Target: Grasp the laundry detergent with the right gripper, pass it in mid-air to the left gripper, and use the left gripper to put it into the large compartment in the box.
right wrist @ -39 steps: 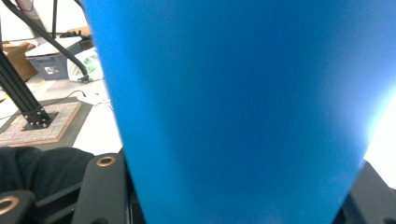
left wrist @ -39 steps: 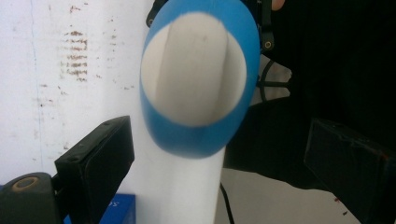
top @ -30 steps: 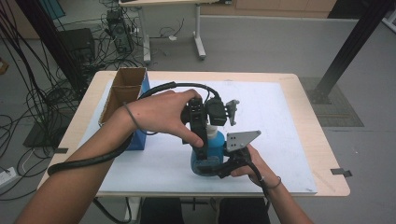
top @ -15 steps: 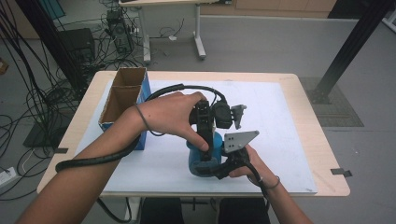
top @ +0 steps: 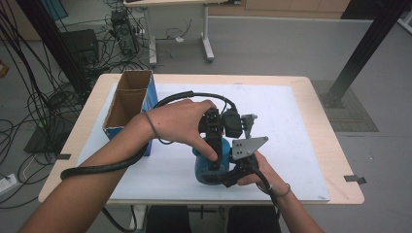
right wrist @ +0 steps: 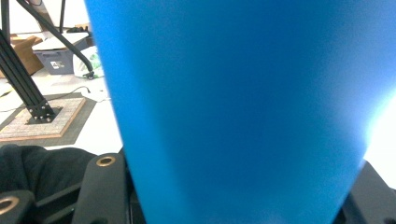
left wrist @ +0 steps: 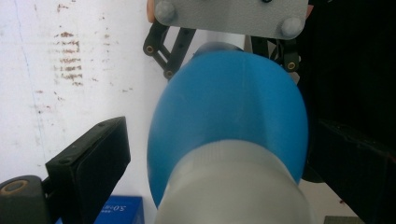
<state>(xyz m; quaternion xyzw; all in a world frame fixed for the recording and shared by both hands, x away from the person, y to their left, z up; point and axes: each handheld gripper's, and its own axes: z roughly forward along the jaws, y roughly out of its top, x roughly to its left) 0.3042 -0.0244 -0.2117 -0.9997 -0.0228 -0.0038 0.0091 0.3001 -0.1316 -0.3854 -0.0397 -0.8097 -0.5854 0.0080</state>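
Bottle [top: 210, 167], blue with a pale neck, stands at the bench's [top: 311, 145] six o'clock edge. Right tool [top: 228, 178] pinches its smooth, slippery-looking body; left tool [top: 214, 162] straddles the neck, spread, having just widened. Grip low.

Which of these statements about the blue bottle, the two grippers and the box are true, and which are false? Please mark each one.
1. The right gripper is closed on the blue bottle. True.
2. The left gripper has its pads pressed on the bottle's cap. False: its jaws have just been opening, and the left pad stands apart from the whitish cap, which sits between the jaws.
3. The bottle stands on a white mat. True.
4. The cardboard box is closed with a lid. False: its top is open.
5. The box lies to the right of the bottle in the high view. False: it is to the left.
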